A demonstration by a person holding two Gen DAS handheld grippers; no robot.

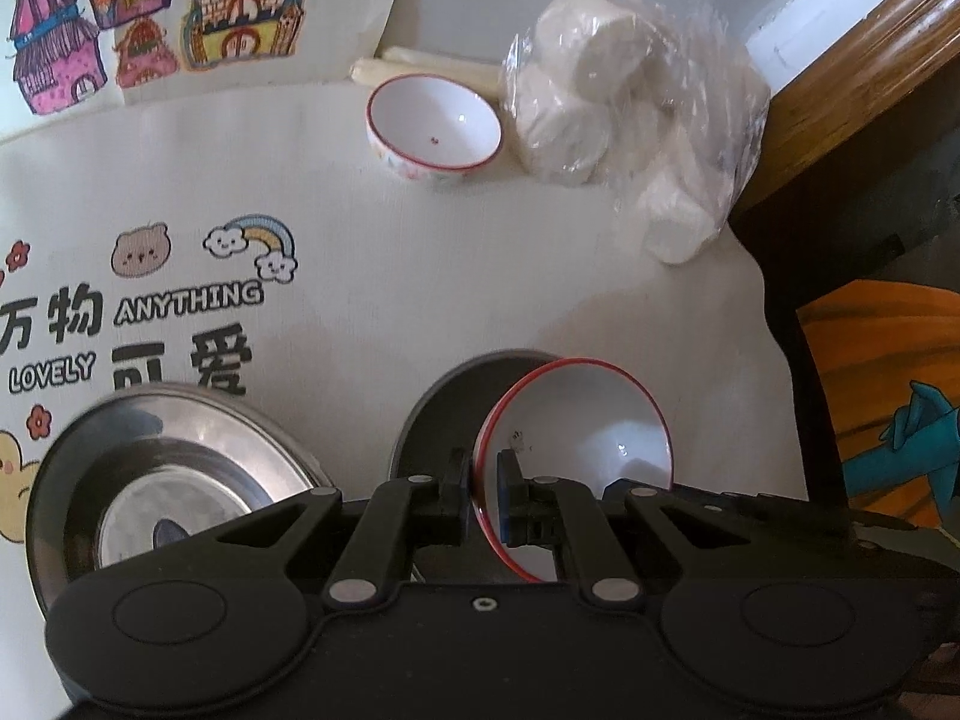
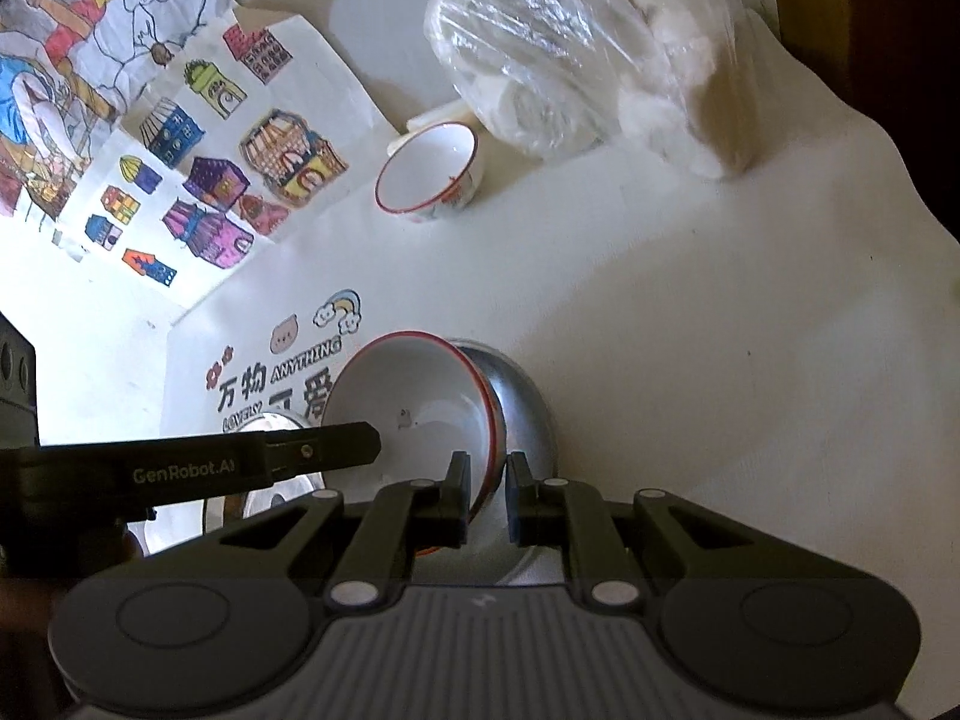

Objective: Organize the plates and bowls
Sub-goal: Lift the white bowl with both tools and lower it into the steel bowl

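Two grippers pinch one red-rimmed bowl

The left gripper (image 1: 483, 495) and right gripper (image 2: 487, 498) each clamp the held bowl's (image 1: 591, 420) rim over a steel plate (image 2: 522, 396). A second bowl (image 1: 433, 127) sits far; another steel plate (image 1: 174, 480) lies near left.

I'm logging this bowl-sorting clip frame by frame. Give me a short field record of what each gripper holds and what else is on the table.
left gripper: shut on rim of red-rimmed bowl
right gripper: shut on the same bowl's rim
under held bowl: steel bowl
second red-rimmed bowl: upright, far side, beside plastic bag
steel plate: on table, left
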